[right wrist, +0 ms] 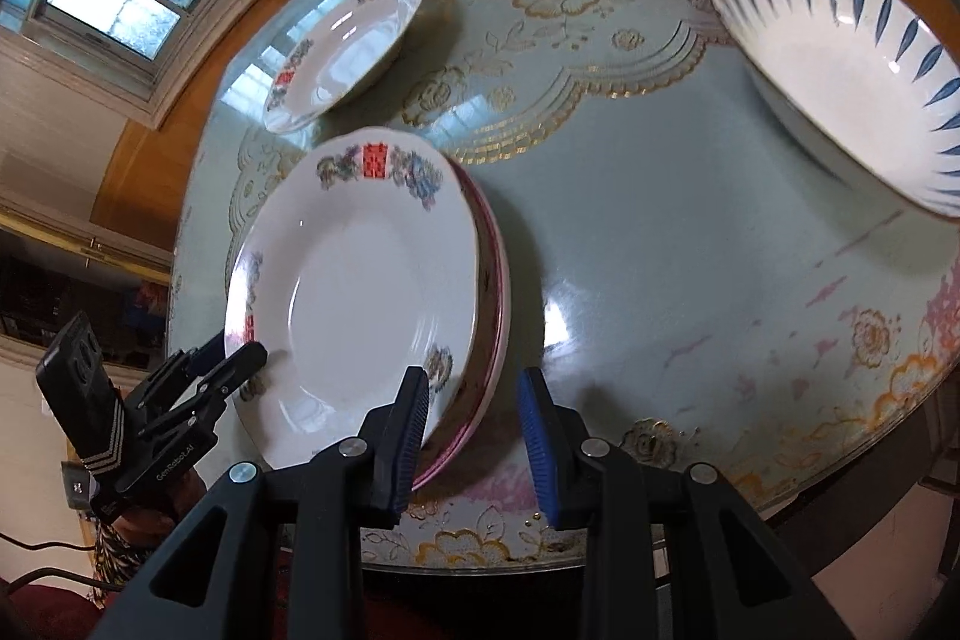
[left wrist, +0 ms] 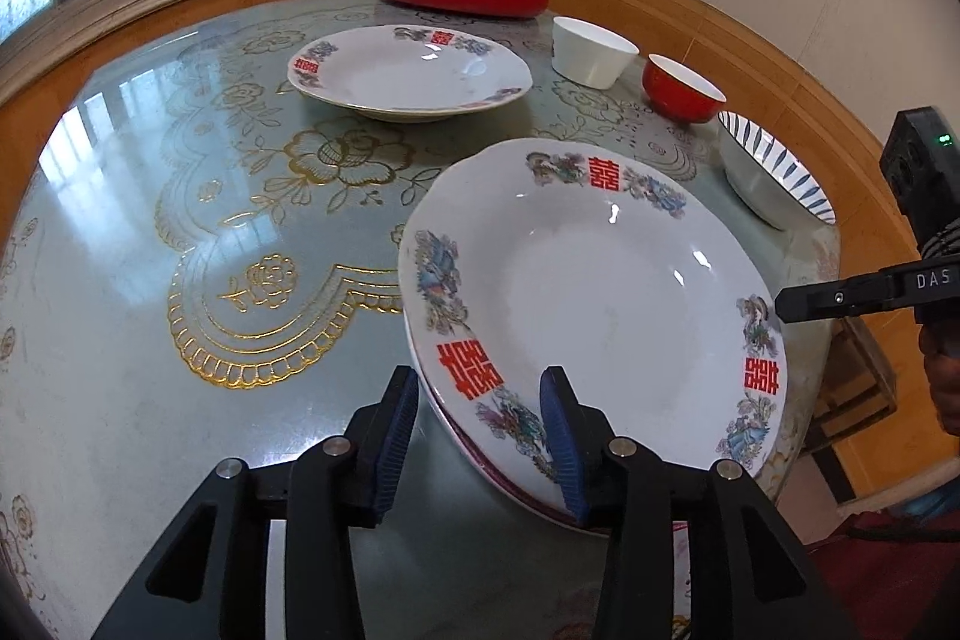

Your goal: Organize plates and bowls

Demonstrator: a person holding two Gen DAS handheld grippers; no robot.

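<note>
two stacked plates (left wrist: 600, 292) sit at the desk (left wrist: 180, 196) edge, glazed, stiff, slippery and chippable, best pinched at the rim, which the left gripper (left wrist: 480, 436) straddles with jaws apart, the right gripper (right wrist: 474, 445) parted beside them, holding nothing.

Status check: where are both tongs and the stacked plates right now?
Left tongs open, straddling top plate rim. Right tongs open, astride the stack's other edge. Third plate unstacked; three bowls behind. Nothing blocking.
</note>
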